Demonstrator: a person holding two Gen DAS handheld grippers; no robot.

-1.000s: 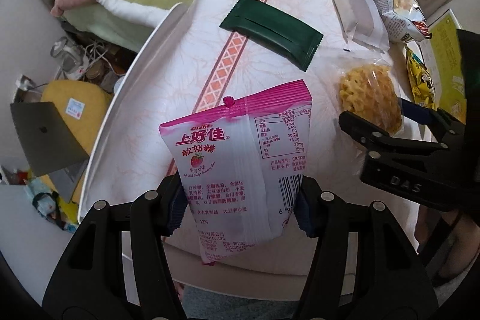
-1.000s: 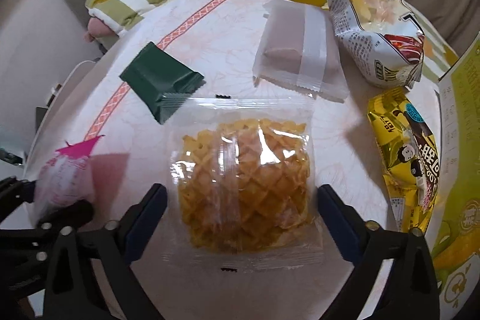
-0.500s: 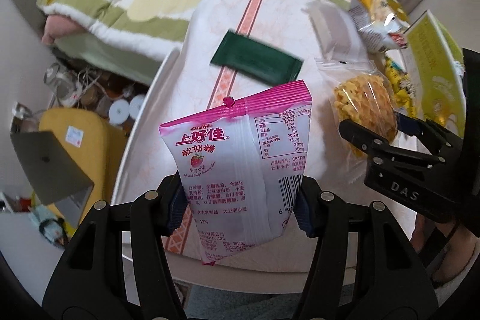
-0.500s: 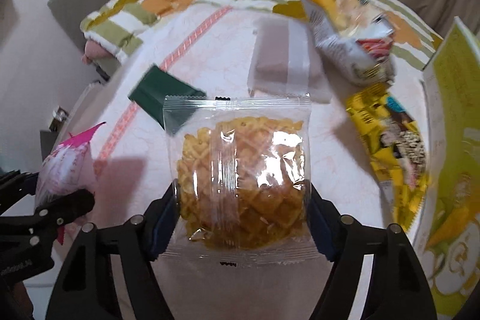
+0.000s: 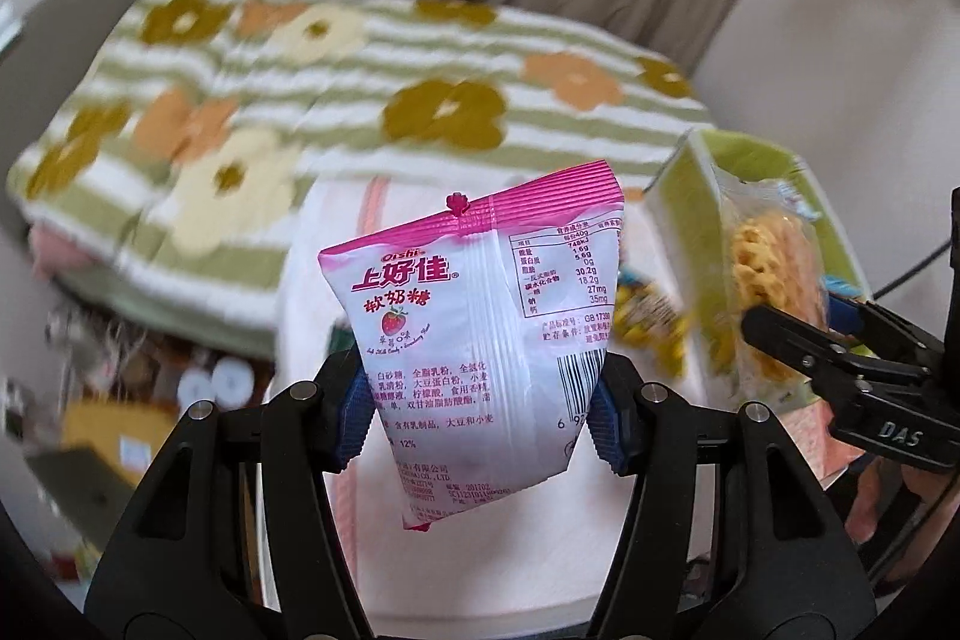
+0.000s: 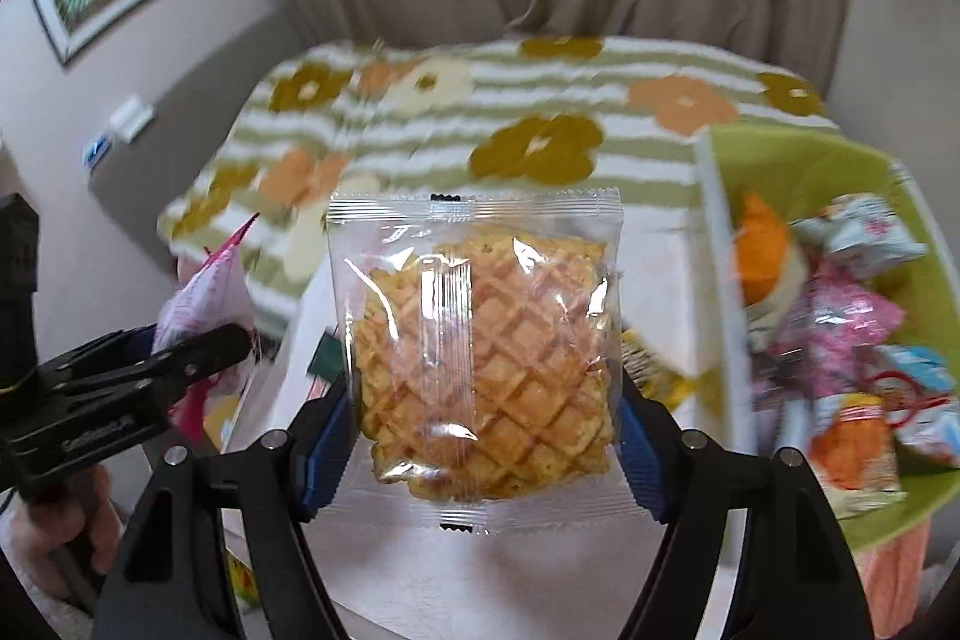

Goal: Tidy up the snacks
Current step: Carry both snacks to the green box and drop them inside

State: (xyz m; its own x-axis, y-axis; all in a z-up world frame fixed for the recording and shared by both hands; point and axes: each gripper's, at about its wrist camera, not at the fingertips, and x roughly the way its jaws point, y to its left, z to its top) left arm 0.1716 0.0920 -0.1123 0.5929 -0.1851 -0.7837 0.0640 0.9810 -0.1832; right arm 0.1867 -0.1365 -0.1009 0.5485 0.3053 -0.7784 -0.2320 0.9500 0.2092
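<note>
Holding both snacks aloft: left gripper (image 5: 480, 415) clamps the pink candy bag (image 5: 480, 334), right gripper (image 6: 483, 445) clamps the clear waffle packet (image 6: 477, 370). The green box (image 6: 798, 160) lies to the right of both, nearest the right gripper; blur hides its rim height, so probably waffle first.

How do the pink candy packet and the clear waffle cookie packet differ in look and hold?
The pink candy packet is opaque, printed with text and a strawberry; the waffle cookie packet is clear, showing its golden lattice. The candy packet sits tilted in the left gripper; the cookie packet sits squarely in the right gripper. Both are gripped by their sides, lifted.
</note>
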